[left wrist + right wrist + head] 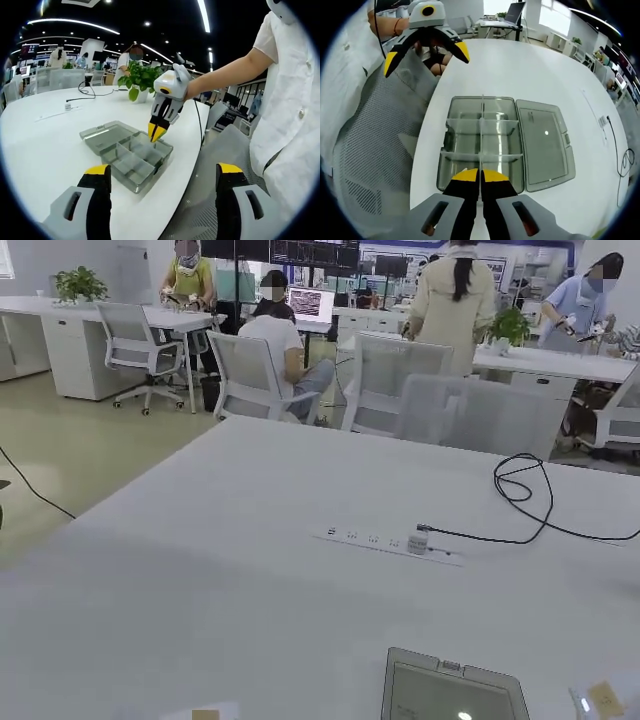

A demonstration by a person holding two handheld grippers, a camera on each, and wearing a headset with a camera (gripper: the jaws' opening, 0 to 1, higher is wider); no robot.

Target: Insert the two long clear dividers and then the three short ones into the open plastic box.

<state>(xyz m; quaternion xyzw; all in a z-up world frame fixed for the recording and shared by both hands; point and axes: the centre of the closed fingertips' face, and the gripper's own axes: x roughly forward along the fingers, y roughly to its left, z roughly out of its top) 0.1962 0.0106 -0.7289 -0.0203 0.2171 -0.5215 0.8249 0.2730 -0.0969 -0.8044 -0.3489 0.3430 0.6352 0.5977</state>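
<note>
The open clear plastic box [450, 165] lies near the table edge, its lid [545, 140] folded flat beside it. Clear dividers stand in the box [127, 152]: one divider [481, 130] runs down the middle and two cross it. My right gripper [480, 175] is at the box's near wall, shut on the end of the middle divider. From the left gripper view, the right gripper [158, 132] points down onto the box's rim. My left gripper [162, 170] is open and holds nothing. It hovers off the table edge, apart from the box, and appears as the left gripper [426, 56]. The lid [450, 690] is at the head view's bottom edge.
A mesh chair [375, 150] stands beside the table at the box's side. A power strip [390, 540] with a black cable [530, 490] lies mid-table. A potted plant [140, 80] stands behind the box. People and office chairs are at desks behind the table.
</note>
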